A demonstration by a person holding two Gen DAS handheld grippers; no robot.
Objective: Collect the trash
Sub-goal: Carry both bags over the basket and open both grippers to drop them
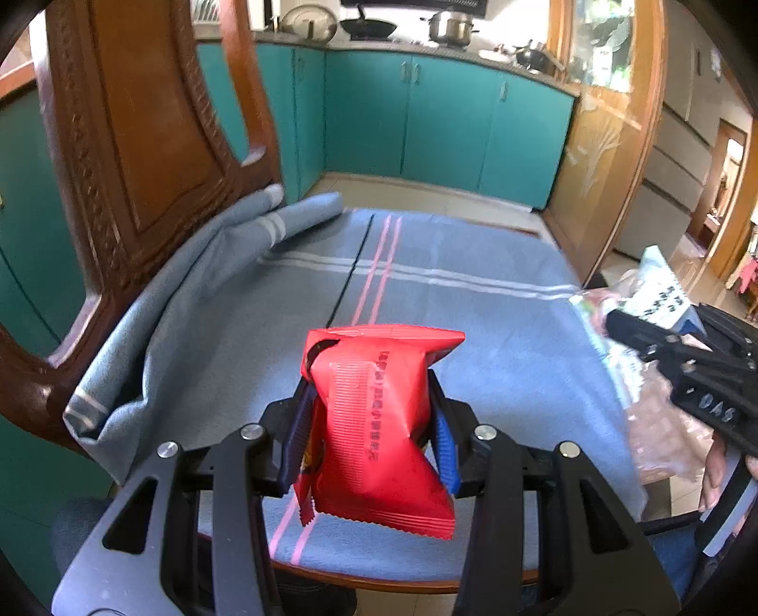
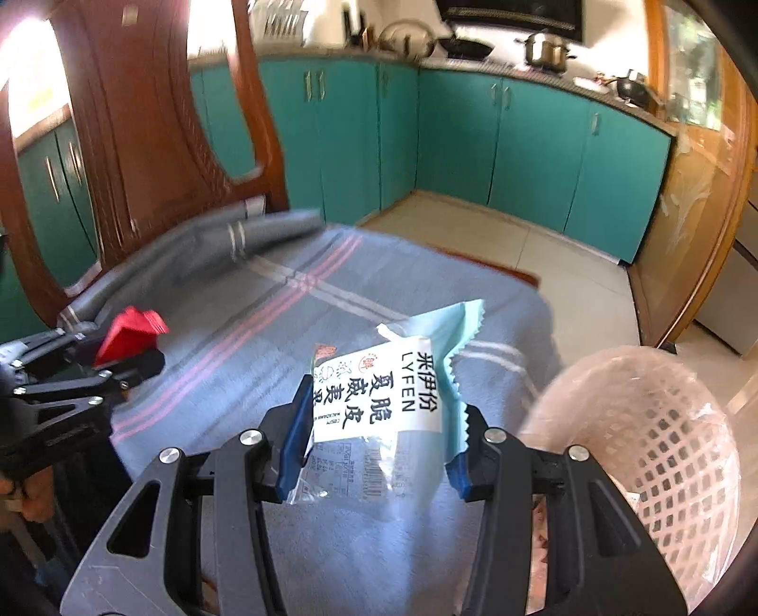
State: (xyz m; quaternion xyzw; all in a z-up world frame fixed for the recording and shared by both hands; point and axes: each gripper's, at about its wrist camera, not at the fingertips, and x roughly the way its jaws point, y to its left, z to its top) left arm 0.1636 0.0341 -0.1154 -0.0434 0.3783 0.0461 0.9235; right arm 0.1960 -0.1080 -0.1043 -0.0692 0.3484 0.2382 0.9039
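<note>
Two wrappers in hand, one per claw.

Item 1: red snack wrapper [image 1: 379, 426]. Clenched in my left claw [image 1: 369, 443], whose blue pads [image 1: 445, 450] press it from both sides at its crumpled waist. Its upper flap fans out above the fingertips and its serrated bottom edge hangs below them. It sits clear above the blue-grey cloth [image 1: 473, 322] (pink and white stripes) that covers the chair seat.

Item 2: white-and-pale-green snack wrapper [image 2: 393, 398], printed "LYFEN" with black characters. Grasped by my right claw [image 2: 379, 448]; the left pad [image 2: 293, 440] and the right one bear on its two side edges, the clear lower part sagging between the fingers. The mint top corner rises above the claw. It too is off the cloth [image 2: 284, 331].

Item 3: pink lattice basket [image 2: 663, 450], lined with a thin clear bag, just to the right of my right claw and beside the seat's edge. The white wrapper is near its rim but not over it.

Item 4: carved wooden chair back [image 1: 142, 142], standing at the left behind the bunched-up fold of cloth.

Background: teal cabinets [image 1: 450, 123], pots on the kitchen worktop [image 1: 450, 28] above them, tiled floor.
</note>
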